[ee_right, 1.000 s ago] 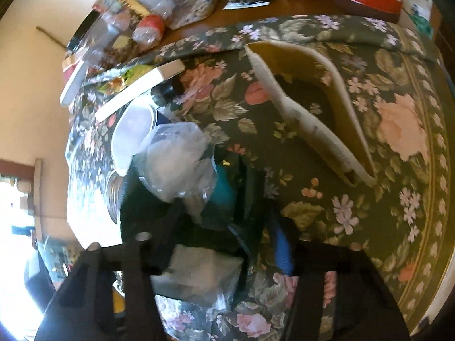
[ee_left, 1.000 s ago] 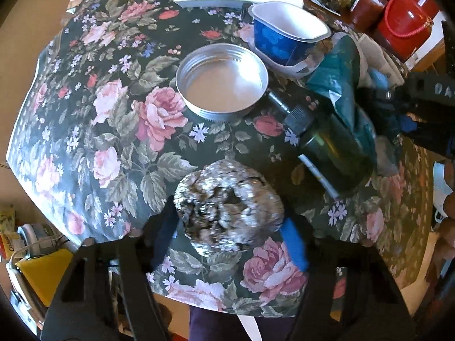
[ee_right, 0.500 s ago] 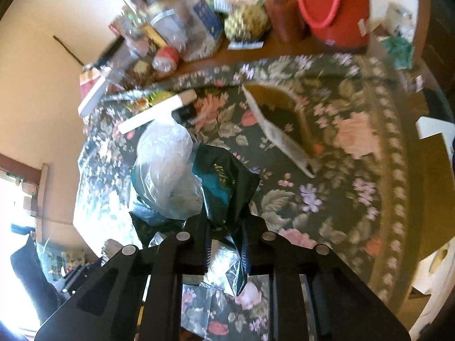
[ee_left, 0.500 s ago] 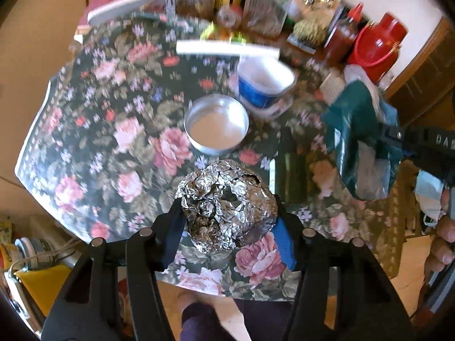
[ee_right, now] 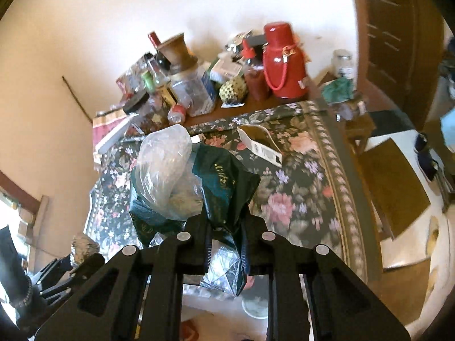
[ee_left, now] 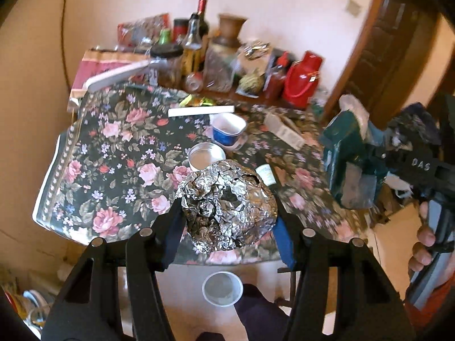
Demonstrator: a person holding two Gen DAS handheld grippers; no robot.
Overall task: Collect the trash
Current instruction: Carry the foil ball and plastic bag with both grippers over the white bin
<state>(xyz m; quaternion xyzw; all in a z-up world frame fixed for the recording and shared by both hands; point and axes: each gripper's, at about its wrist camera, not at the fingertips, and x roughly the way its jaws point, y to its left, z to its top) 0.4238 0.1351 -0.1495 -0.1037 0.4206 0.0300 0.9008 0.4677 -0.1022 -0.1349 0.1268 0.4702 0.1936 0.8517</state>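
Note:
My left gripper is shut on a big crumpled ball of aluminium foil and holds it above the near edge of the floral table. My right gripper is shut on a dark green plastic bag with a clear plastic bag bunched against it, held above the table. The right gripper and green bag also show in the left wrist view. The foil ball also shows in the right wrist view.
On the table lie a metal lid, a blue-and-white tub, a dark bottle, a white stick and an open carton. Bottles, jars and a red thermos crowd the far side. A plastic cup lies on the floor.
Both grippers have risen well above the table and drawn back. The foil ball left the cloth in my left gripper. My right gripper closed on the green bag and lifted it.

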